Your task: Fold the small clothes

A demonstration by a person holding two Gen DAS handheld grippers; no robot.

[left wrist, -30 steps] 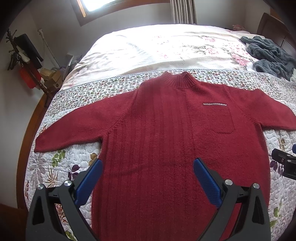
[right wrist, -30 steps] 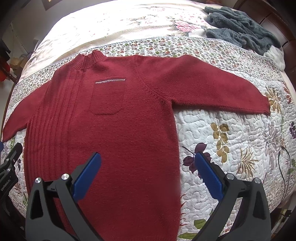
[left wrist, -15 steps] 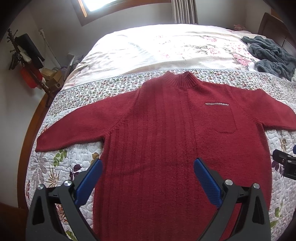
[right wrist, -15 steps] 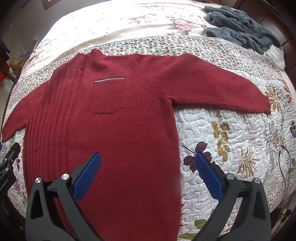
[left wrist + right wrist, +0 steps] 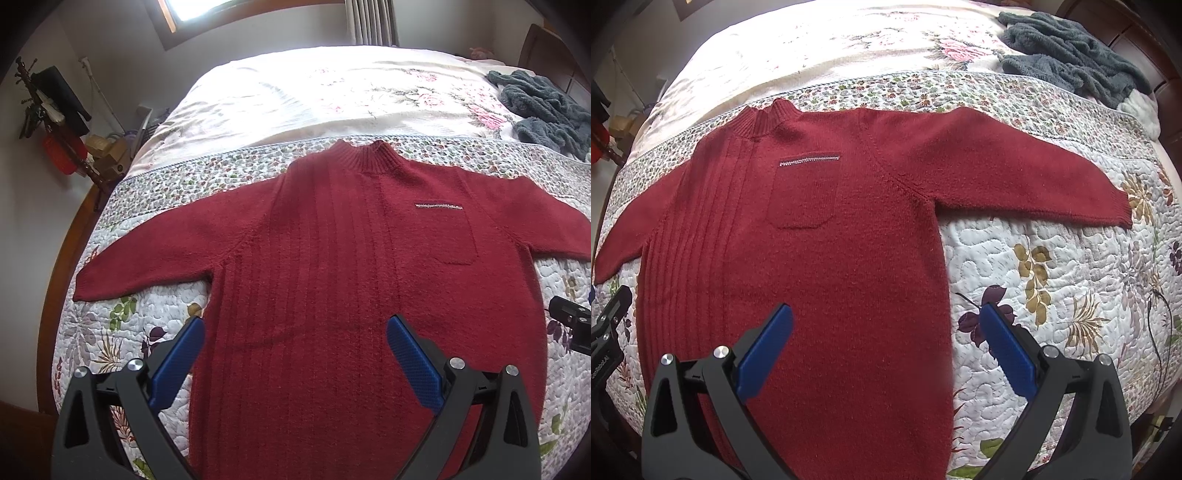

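The red sweater (image 5: 332,295) lay flat on the bed's quilt (image 5: 1052,295), sleeves spread. The left claw (image 5: 293,332) and right claw (image 5: 886,319) gaped wide, empty. Only the right view showed the right cuff (image 5: 1123,210) — the left view, the coat rack (image 5: 55,122).

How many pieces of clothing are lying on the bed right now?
2 that I can tell: a red sweater spread flat on the quilt, and a crumpled grey fleecy garment near the headboard; it may be more than one piece.
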